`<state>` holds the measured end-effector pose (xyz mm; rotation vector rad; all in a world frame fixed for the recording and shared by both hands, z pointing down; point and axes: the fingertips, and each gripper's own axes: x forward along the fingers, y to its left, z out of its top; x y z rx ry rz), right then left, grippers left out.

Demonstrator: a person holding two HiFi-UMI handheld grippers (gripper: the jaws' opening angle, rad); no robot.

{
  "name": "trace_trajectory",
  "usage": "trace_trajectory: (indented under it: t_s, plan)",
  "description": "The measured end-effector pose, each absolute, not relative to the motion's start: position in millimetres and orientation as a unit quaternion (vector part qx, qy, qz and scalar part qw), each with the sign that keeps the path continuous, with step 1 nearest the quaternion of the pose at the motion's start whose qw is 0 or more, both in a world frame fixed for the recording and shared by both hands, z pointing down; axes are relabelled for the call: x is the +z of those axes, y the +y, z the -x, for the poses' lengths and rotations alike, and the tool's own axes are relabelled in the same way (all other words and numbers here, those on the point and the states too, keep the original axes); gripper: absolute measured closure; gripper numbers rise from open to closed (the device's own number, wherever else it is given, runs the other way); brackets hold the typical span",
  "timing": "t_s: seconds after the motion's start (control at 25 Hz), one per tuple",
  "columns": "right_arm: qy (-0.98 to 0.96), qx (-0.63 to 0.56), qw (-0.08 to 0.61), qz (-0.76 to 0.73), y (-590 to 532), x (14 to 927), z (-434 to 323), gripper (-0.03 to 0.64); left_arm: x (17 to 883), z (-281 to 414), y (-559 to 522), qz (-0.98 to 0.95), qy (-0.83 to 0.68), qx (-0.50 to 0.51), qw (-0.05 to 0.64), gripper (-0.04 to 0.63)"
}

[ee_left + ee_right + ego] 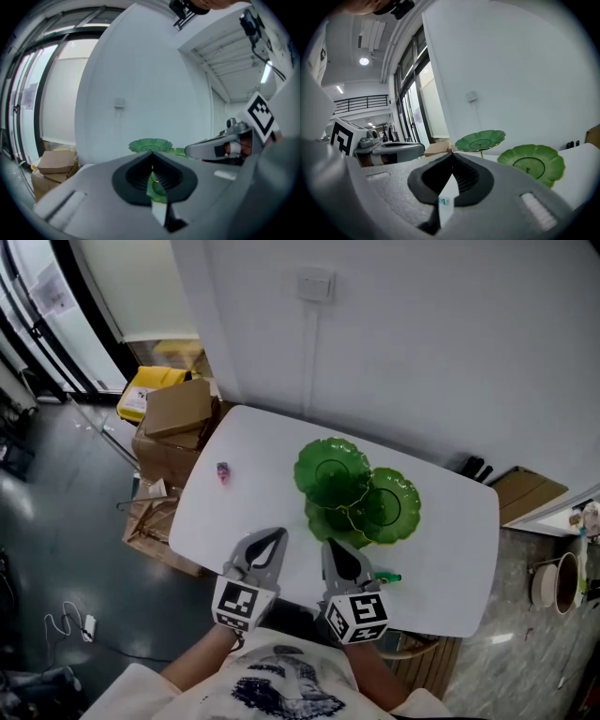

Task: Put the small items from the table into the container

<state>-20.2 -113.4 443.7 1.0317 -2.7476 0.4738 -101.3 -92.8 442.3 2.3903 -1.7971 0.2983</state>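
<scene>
A green leaf-shaped tiered dish [356, 491] stands in the middle of the white table [450, 549]. A small pink and purple item [223, 472] lies at the table's left side. A small green item [387, 577] lies near the front edge, just right of my right gripper [330, 546]. My left gripper [278, 533] hovers beside it over the front of the table. Both are shut with nothing between the jaws, pointing toward the dish. The left gripper view has shut jaws [151, 153] with the dish [149, 144] beyond them. The right gripper view has shut jaws [452, 154] and the dish's leaves [532, 161].
Cardboard boxes [178, 409] and a yellow object [150, 385] sit on the floor left of the table. Another box [525, 491] is at the right. A white wall with a socket [315, 285] runs behind the table.
</scene>
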Motion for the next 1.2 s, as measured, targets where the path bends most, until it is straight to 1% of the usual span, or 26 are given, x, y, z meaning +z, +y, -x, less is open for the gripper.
trace_trajectory:
  t_s: [0.2,0.56,0.84,1.2]
  plan:
    - [-0.927,0.164,0.092,-0.324,-116,446,52,0.618,440,133,-96,-0.779,-0.615,0.100,0.071,0.606]
    - [-0.925,0.163,0.094,-0.330,-127,451,128,0.618,451,211,-104,-0.777,-0.616,0.106,0.075,0.606]
    - [-0.922,0.169,0.111,-0.330,-134,470,178,0.618,472,261,-116,-0.774,-0.617,0.106,0.095,0.606]
    - [-0.921,0.172,0.135,-0.323,-150,491,221,0.618,506,315,-135,-0.751,-0.640,0.103,0.128,0.605]
